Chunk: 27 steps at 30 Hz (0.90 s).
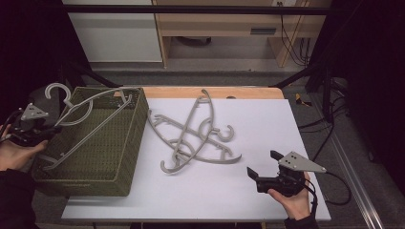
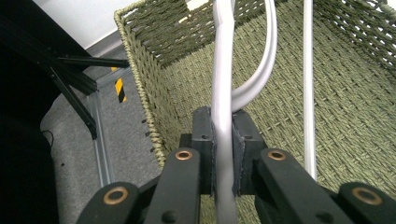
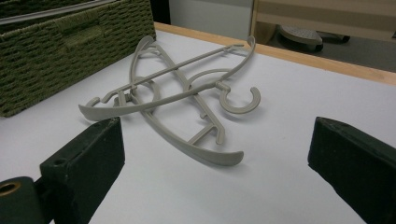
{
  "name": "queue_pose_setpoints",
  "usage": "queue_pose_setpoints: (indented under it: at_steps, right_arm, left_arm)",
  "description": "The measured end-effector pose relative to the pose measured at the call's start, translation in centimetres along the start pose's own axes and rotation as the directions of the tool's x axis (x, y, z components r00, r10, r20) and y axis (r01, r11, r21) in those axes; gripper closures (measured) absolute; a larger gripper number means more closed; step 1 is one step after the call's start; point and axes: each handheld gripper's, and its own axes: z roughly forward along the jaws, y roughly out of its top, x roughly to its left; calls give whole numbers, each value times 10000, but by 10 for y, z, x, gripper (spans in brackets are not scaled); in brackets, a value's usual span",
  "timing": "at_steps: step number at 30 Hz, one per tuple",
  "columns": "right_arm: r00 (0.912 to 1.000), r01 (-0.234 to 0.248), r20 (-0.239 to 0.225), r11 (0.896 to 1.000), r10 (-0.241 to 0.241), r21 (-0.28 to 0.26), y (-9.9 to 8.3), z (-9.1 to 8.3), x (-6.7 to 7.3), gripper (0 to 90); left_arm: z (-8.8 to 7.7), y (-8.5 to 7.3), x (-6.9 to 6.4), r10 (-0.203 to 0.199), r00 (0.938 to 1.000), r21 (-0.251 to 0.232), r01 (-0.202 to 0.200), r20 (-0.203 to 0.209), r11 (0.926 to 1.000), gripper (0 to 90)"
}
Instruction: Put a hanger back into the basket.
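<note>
— High view: why does that grey plastic hanger [image 1: 83,125] tilt across the green woven basket [image 1: 125,157]?
— My left gripper [image 2: 223,140] pinches its arm over the basket, ready for lowering inside; my right gripper [image 3: 215,154] waits spread before the crossed hangers [image 1: 196,136].

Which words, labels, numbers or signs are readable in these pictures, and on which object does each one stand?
No text can be read.
Basket: a faint pale mark on its front wall, in the high view, too blurred to read.
Floor stripe: yellow and black marking, without letters.
Drawer front of the wooden furniture: a dark slot, nothing legible.
Hangers: plain grey, no marking.
</note>
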Motion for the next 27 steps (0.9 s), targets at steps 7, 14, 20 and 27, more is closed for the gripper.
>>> queue_pose_setpoints:
  at_steps: [7,14,20,27]
  right_arm:
    - [10000,35,-24,10000,-35,-12,0,-1,-1,41]
    - [10000,29,-52,10000,-29,14,0,0,1,42]
    - [9999,84,-78,10000,-84,27,-1,1,0,42]
    - [9999,88,-69,9999,-88,75,0,2,2,43]
  left_arm:
    - [-1,-3,3,-190,9997,-51,190,-138,9998,823]
    - [13,-1,-7,149,9987,570,-121,-490,9983,822]
    - [31,-8,-15,45,9995,724,-22,-308,9974,822]
    - [52,-18,-25,-152,9999,1160,147,36,9931,820]
